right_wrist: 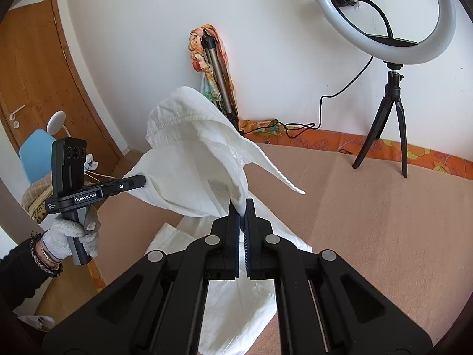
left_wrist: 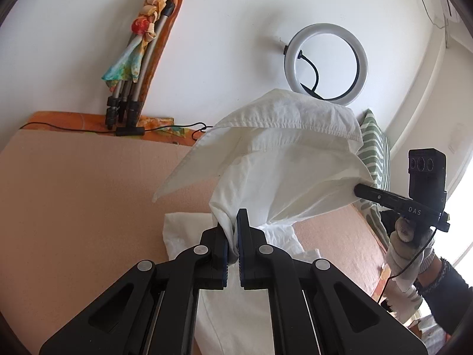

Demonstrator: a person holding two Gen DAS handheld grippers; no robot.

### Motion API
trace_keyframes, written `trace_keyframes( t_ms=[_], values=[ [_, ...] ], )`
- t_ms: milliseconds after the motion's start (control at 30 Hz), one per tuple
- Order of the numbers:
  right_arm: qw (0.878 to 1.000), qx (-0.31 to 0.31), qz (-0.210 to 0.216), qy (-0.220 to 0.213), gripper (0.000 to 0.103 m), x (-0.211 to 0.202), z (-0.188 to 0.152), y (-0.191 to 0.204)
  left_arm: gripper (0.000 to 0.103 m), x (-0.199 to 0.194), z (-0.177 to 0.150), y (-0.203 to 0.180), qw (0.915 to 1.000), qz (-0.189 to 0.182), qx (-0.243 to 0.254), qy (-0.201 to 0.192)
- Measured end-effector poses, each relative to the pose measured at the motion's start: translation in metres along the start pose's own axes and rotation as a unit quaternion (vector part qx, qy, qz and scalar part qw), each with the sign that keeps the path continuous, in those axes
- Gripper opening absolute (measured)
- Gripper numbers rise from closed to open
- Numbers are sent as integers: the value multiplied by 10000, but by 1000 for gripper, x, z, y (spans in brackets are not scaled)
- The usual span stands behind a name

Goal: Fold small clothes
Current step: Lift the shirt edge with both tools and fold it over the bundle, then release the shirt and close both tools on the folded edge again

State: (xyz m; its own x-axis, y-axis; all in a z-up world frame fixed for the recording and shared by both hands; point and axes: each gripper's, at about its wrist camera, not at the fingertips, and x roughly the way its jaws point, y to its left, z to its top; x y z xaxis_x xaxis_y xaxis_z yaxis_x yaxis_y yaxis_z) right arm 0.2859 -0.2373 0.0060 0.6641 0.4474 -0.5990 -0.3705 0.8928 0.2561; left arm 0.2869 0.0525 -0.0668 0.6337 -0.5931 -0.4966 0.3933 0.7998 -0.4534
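A white cotton garment [left_wrist: 283,153] hangs in the air between both grippers, its stitched hem folded over at the top and its lower part trailing onto the pink bed surface [left_wrist: 74,207]. My left gripper [left_wrist: 235,230] is shut on a bunched edge of the cloth. In the right wrist view, my right gripper [right_wrist: 243,216] is shut on the opposite edge of the same garment [right_wrist: 192,159]. Each gripper shows in the other's view: the right gripper [left_wrist: 359,190] at the cloth's right edge, the left gripper [right_wrist: 143,181] at its left edge, each held by a gloved hand [right_wrist: 71,233].
A ring light [right_wrist: 381,17] on a small black tripod [right_wrist: 390,124] stands at the bed's far edge by the white wall. A folded tripod wrapped in a colourful scarf [left_wrist: 139,59] leans on the wall. A striped pillow [left_wrist: 375,148] lies right; a wooden door [right_wrist: 38,88] is left.
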Motion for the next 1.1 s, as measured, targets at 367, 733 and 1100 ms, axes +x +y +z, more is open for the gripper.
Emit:
trace_keyframes(
  t_ms=[367,733,1100],
  values=[
    [9980,-375,-191,480,4,-16,-107,35,3,-20,-93,-10,9981,388,371,292],
    [9943,-178,-598,865,4,-25,-155,22,8,-62,-122,-12,9980,458,328,300],
    [9695,2339,522,516,58,-45,-158,-30,38,-42,-112,35,9743,-618,-2103,526]
  ],
)
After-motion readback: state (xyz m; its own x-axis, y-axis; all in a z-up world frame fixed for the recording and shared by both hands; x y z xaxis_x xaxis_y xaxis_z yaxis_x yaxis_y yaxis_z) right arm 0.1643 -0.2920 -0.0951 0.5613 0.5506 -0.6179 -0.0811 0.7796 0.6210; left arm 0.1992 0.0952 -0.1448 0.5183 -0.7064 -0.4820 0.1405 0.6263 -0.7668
